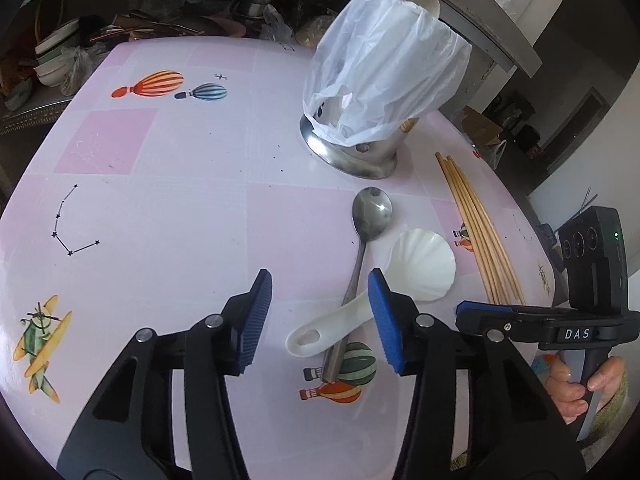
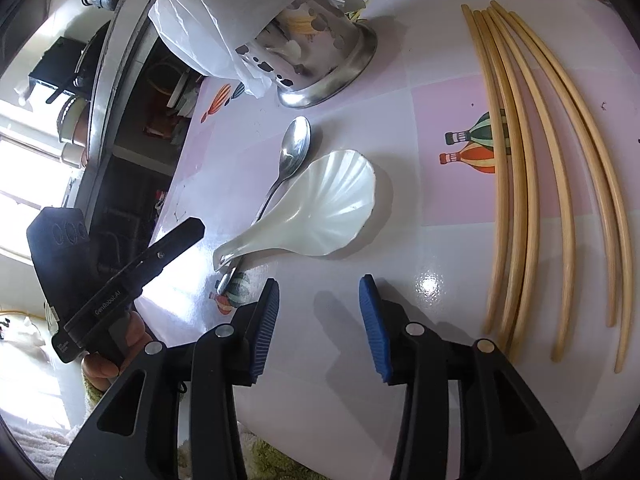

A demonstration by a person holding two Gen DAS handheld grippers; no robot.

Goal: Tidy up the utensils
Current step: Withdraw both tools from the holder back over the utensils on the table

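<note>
Left gripper (image 1: 320, 312): fingers parted, gripping nothing, over white ladle (image 1: 420, 272) crossing metal spoon (image 1: 370, 216). Right gripper (image 2: 318, 320): fingers parted, empty; chopsticks (image 2: 532, 184) at two o'clock. Holder (image 1: 360, 148) at twelve. Risk: snagging both crossed utensils, dropping one on surface (image 1: 160, 200).
</note>
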